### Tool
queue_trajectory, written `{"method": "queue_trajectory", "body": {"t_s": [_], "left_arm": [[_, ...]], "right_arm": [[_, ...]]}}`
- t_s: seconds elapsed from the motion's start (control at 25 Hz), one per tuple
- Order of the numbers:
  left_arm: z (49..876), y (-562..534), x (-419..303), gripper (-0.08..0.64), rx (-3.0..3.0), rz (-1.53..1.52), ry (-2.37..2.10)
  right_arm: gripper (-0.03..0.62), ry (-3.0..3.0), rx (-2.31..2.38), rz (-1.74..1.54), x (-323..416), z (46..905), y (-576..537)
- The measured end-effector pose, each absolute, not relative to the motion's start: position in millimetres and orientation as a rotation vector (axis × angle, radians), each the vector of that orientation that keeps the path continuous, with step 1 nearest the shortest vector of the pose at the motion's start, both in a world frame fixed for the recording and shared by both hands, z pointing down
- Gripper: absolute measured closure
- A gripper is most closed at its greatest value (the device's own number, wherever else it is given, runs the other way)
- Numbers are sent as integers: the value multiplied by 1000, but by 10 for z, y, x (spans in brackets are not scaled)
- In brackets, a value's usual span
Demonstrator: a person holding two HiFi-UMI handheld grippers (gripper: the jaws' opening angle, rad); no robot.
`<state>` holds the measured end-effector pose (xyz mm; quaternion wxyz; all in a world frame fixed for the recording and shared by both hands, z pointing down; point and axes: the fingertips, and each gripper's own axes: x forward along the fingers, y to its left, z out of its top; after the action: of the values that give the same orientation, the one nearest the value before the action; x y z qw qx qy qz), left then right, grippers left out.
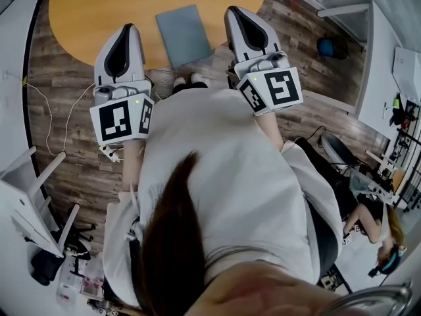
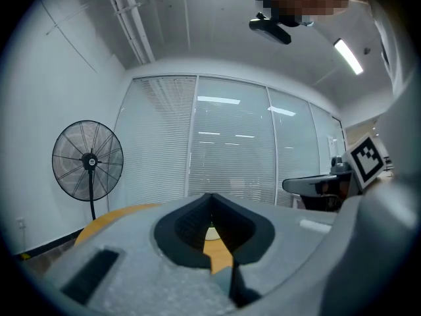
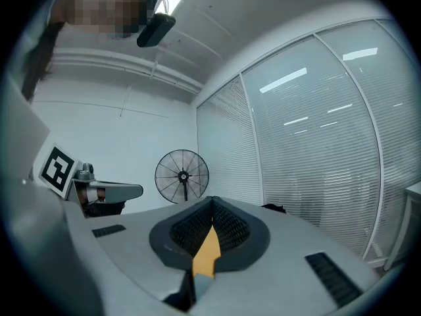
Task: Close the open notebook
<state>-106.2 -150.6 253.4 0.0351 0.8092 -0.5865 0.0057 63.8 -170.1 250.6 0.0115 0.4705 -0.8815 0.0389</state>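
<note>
A round orange surface (image 1: 99, 12) is seen above a wood-plank floor (image 1: 66, 91), and a glass wall hung with blinds (image 2: 230, 143) and a standing fan (image 2: 89, 162) are seen beyond it. The left gripper (image 1: 127, 28) and the right gripper (image 1: 235, 10) are held level over the near edge of the surface, and the jaws of each are shown pressed together at the tips, with nothing gripped between them. The notebook (image 1: 184, 35), grey-blue and lying closed, is found flat on the surface between the two grippers, near both sets of jaws but touched by neither.
</note>
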Motion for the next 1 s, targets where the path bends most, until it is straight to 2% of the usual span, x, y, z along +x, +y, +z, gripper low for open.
{"method": "queue_trajectory", "body": {"t_s": [1.0], "left_arm": [[2757,-1459,-981,545,2450,23,-1735]], "right_arm": [[591,-2718,1432,136,657,2663,-1600]]}}
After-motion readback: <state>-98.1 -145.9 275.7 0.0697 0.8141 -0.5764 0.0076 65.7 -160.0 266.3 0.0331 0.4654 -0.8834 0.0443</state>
